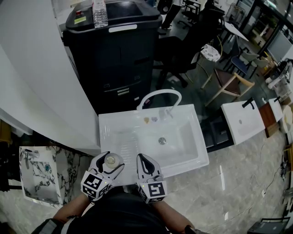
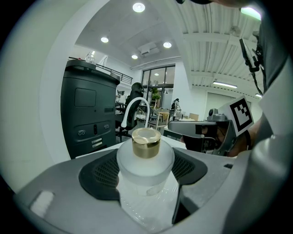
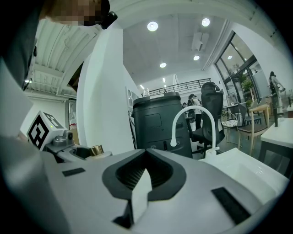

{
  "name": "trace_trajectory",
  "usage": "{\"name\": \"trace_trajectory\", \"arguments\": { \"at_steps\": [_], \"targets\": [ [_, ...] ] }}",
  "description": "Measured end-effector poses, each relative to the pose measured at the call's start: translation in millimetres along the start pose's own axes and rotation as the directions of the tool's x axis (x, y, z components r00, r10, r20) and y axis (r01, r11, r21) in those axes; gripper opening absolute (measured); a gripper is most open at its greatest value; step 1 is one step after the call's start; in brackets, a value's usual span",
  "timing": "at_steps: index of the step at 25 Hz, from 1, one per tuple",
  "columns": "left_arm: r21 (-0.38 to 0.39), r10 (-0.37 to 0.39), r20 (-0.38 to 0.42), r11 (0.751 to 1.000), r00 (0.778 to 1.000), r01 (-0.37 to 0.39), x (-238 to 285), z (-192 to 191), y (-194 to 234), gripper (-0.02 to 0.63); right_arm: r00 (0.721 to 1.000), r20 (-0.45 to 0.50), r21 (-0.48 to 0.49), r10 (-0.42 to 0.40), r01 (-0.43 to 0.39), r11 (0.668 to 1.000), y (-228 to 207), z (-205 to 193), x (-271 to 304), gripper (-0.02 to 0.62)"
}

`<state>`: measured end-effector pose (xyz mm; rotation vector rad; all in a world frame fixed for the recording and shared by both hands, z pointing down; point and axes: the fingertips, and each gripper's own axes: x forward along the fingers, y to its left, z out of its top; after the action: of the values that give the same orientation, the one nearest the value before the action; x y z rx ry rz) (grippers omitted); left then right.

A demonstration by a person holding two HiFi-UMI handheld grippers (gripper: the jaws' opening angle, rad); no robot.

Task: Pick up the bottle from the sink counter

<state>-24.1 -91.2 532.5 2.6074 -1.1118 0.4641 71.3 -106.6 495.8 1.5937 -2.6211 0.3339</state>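
A frosted glass bottle (image 2: 145,167) with a gold cap (image 2: 146,142) stands upright between the dark pads of my left gripper (image 2: 145,176), which is shut on its body. From the head view the bottle (image 1: 111,160) and left gripper (image 1: 112,162) are over the front left corner of the white sink counter (image 1: 114,132). I cannot tell whether the bottle's base touches the counter. My right gripper (image 1: 141,158) is just to the right of it, shut with nothing held (image 3: 145,151). The gold cap (image 3: 96,150) shows at the left of the right gripper view.
The basin (image 1: 183,137) with its drain lies right of the counter, under a white curved faucet (image 1: 158,95). Small items (image 1: 151,119) sit by the faucet base. A black cabinet (image 1: 114,50) carrying a plastic water bottle (image 1: 100,13) stands behind. Other sink displays (image 1: 242,121) (image 1: 41,176) flank it.
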Motion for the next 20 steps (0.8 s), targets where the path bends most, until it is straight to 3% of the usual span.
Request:
{"name": "trace_trajectory", "arguments": {
  "at_steps": [20],
  "targets": [
    [-0.004,0.007,-0.004,1.000,1.000,-0.007,-3.1,-4.3,3.0,0.336,1.000,-0.010,0.016,-0.013,0.013,1.000,0.5,-0.1,-0.6,0.008]
  ]
}}
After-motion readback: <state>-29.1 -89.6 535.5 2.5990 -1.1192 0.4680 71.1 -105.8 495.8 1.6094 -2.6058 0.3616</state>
